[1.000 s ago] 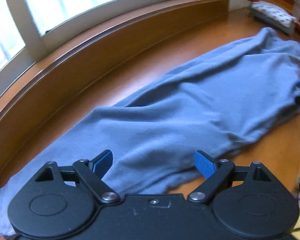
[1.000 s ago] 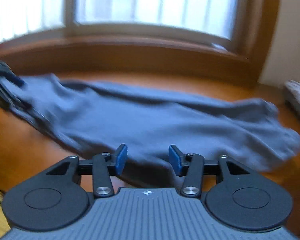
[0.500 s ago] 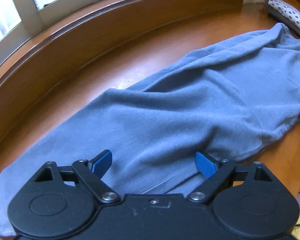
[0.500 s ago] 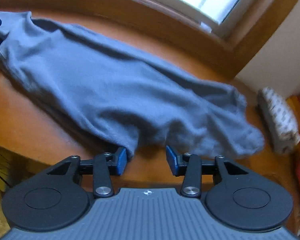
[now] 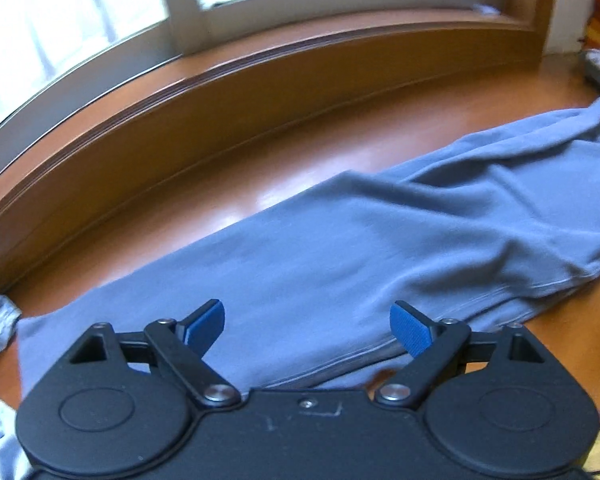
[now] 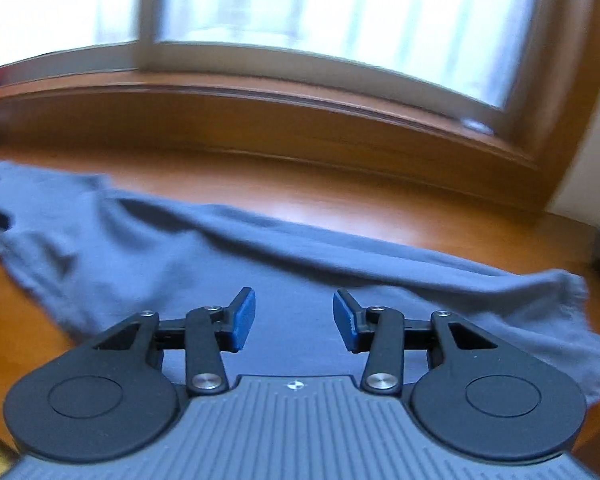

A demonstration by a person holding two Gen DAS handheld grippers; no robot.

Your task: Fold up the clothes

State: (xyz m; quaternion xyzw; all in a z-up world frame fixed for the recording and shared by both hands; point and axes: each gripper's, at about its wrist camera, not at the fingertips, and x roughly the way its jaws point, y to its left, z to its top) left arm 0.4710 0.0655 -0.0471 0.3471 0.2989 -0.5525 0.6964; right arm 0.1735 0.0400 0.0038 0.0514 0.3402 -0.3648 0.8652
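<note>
Left wrist view: a long blue garment [image 5: 360,248] lies on a wooden table [image 5: 300,176]. Both tongs, left [image 5: 306,326] and right [image 6: 294,318], gape empty. Soft, light, probably limp; grip the hem.

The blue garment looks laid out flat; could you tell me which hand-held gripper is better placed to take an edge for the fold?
Probably left. The left hand-held gripper is open over the garment beside its near hem; the right is open over mid-cloth.
</note>
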